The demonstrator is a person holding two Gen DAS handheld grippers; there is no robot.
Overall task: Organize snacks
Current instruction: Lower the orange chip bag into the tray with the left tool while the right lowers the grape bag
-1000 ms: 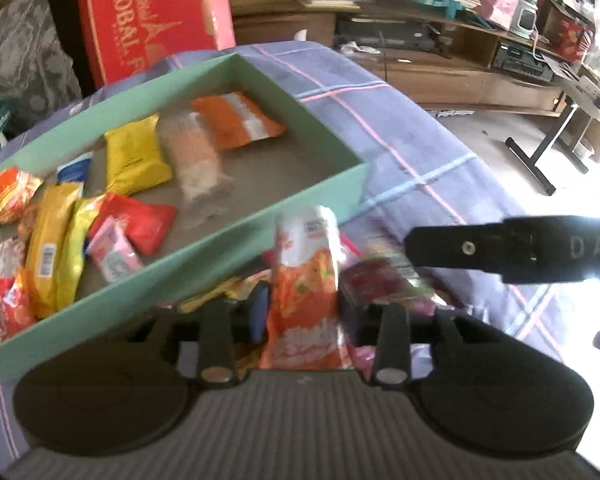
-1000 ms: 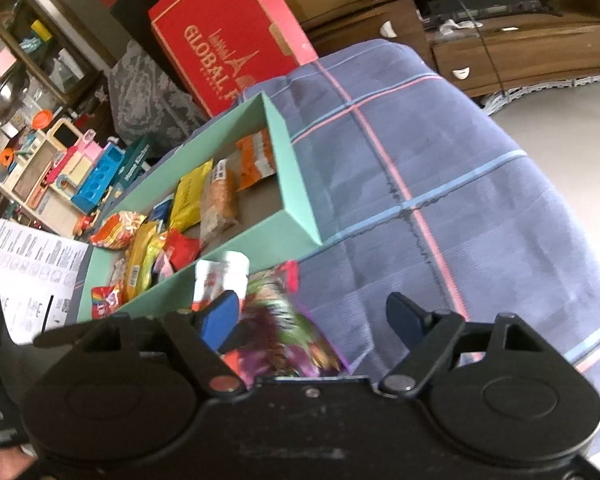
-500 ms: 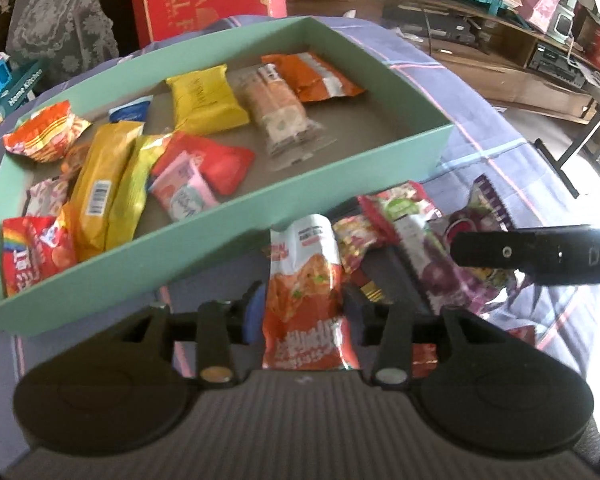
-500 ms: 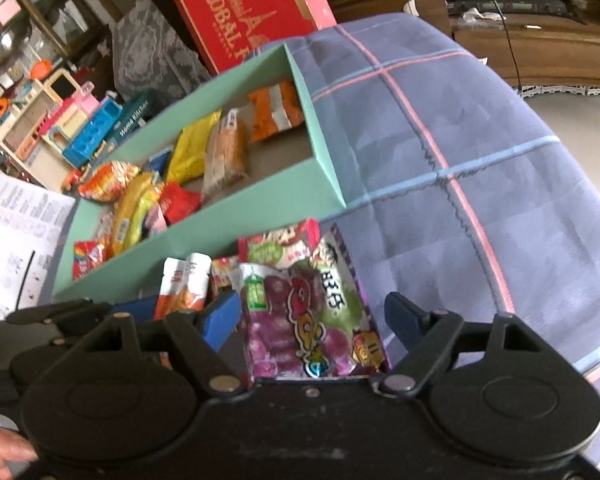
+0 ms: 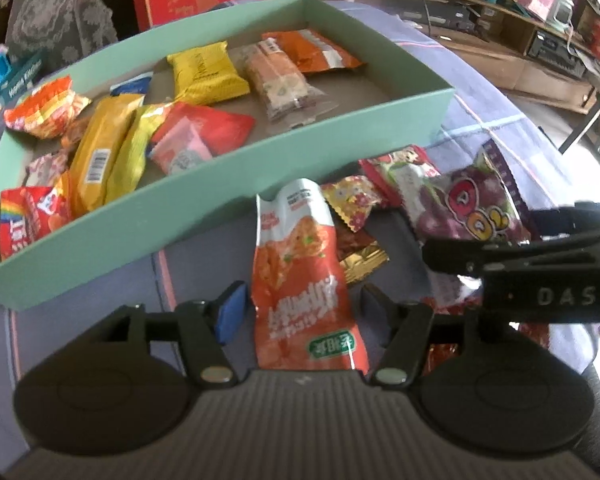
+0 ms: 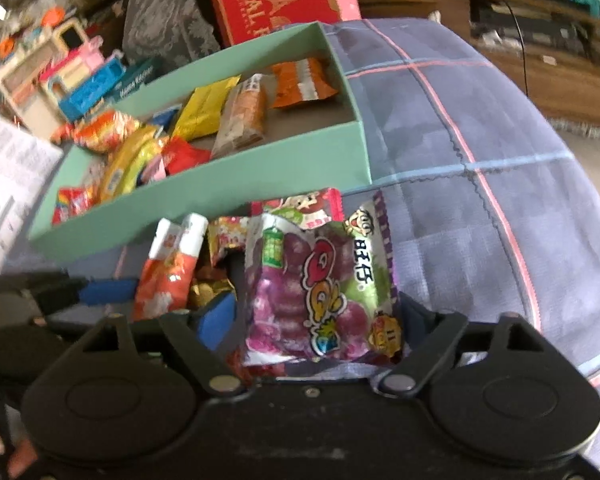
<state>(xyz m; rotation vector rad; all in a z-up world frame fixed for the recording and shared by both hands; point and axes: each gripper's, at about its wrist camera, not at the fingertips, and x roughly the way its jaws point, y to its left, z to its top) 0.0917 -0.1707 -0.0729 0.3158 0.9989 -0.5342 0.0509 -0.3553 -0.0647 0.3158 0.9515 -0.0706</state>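
L gripper (image 5: 300,304) sits low over the blue plaid cloth (image 6: 480,128), jaws about half apart & just been opening; orange-red pouch (image 5: 300,276) lies lengthwise between its blue pads (image 5: 230,312), gaps showing either side, so pads aren't pressing it; pouch's white top end points at the near wall of the green tray (image 5: 228,184), just short of it; gripper pitched steeply down twd the cloth; tray, up-left of the gripper, holds yellow, orange & red packets, w/ a clear-wrapped bar (image 5: 282,80) near its right end; right of the pouch, a small red-yellow candy wrapper (image 5: 352,200) & a gold-foil piece (image 5: 362,258) lie on the cloth beside it; further right the R gripper (image 6: 316,320), also tilted down & rolled some, jaws fairly wide & just been closing a bit; purple grape-candy bag (image 6: 320,280) lies between them, left pad clearly off it, right pad at or behind the bag's edge, can't tell if touching; bag rests partly over a red-green packet (image 6: 300,206) that sits next to the tray's near wall; in R wrist view fingers of a hand (image 6: 4,452) show at bottom-left corner.
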